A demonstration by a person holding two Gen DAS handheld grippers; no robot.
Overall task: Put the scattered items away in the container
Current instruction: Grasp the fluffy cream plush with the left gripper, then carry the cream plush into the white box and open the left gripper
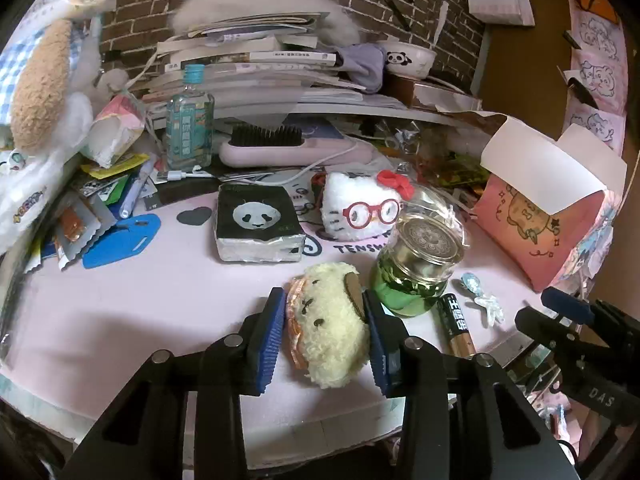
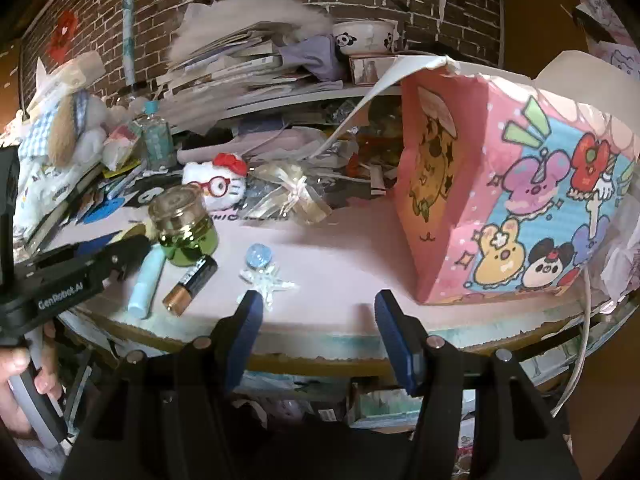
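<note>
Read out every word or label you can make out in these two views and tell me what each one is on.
"GenRobot.AI": side of the left gripper.
"DAS": body of the right gripper.
"TENS…", cut off: pink table mat.
Battery, clear bottle label, book spines: Chinese print, too small or blurred to read.

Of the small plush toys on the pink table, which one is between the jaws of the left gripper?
The cream plush; the left gripper is shut on it. The white cat plush with red glasses sits free, farther back.

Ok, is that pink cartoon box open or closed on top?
Open. The pink box has its white top flaps folded up and outward, leaving the mouth uncovered. What is inside cannot be seen from either view.
</note>
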